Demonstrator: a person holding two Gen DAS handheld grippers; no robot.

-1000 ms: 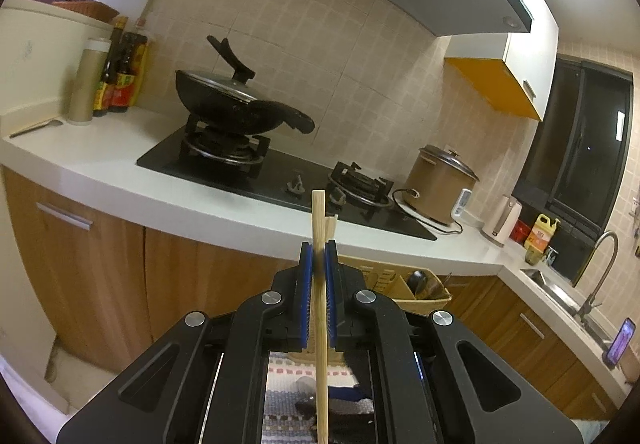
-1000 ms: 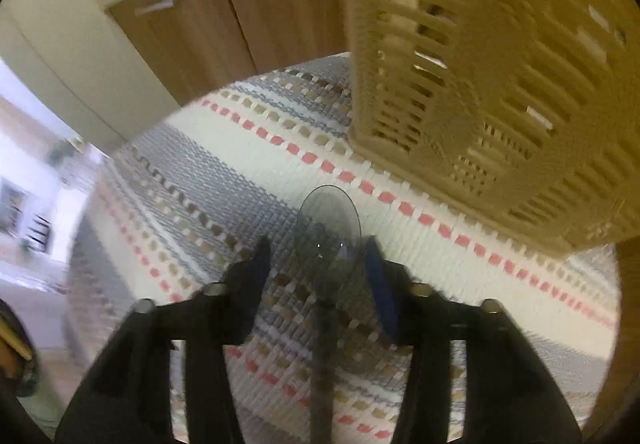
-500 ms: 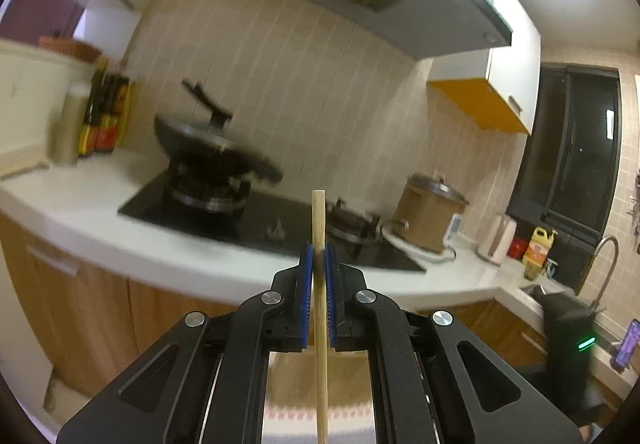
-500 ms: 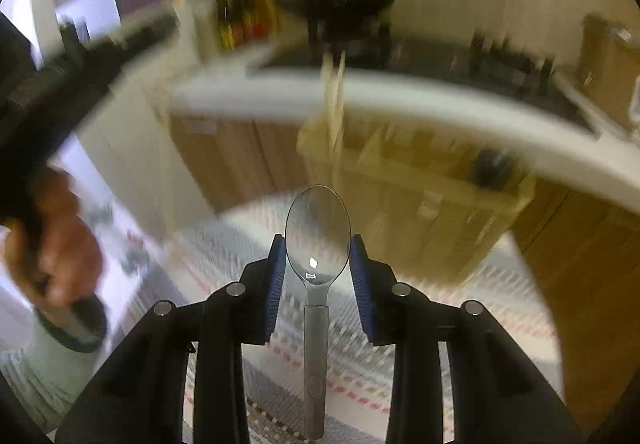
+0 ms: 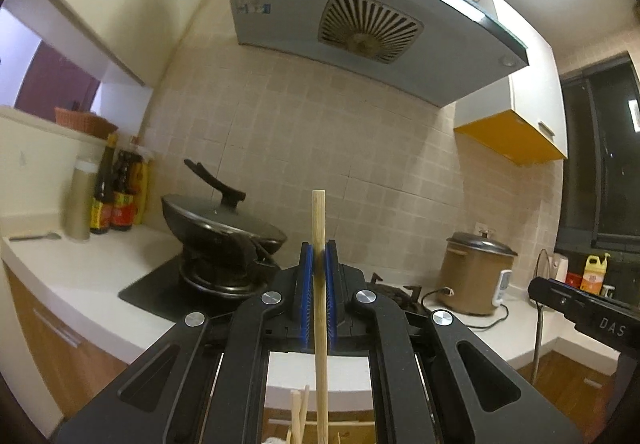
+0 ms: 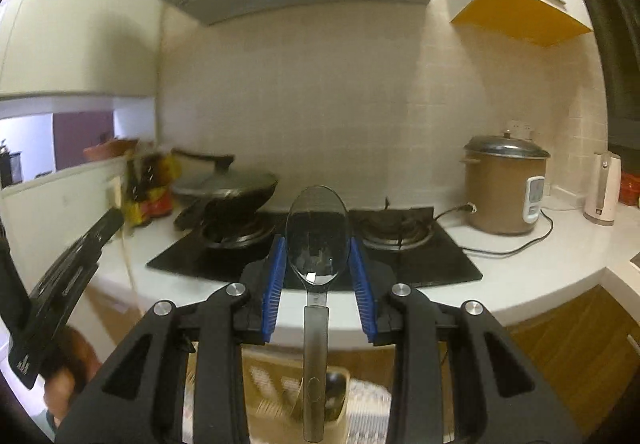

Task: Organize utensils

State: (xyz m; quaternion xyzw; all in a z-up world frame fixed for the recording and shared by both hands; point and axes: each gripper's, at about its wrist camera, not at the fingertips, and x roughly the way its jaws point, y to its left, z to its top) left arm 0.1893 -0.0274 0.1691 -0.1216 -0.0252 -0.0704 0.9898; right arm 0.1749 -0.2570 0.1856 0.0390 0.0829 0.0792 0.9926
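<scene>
Left wrist view: the left gripper (image 5: 319,264) is clamped on a wooden chopstick (image 5: 320,284) that stands upright between its blue pads, top end at 12 o'clock. At 6 o'clock, just below the jaws, the tips of other chopsticks (image 5: 298,414) show, seemingly already stowed; the holder itself is barely seen there. So this chopstick looks lifted and not yet dropped in. Behind, a lidded wok (image 5: 224,228) sits at 9 o'clock on the gas hob (image 5: 168,292), sauce bottles (image 5: 116,196) further left, a rice cooker (image 5: 476,276) at 3 o'clock. The right gripper's body intrudes at the right edge.

Right wrist view: the right gripper (image 6: 318,272) grips a metal spoon (image 6: 316,240) by the bowl's edges, bowl up, handle pointing to 6 o'clock. Directly beneath lies the beige slotted utensil holder (image 6: 272,388) with a dark utensil inside; the spoon is above it, not yet in. The left gripper (image 6: 60,292), blurred at 8 o'clock, is near enough that both descending together could collide.
</scene>
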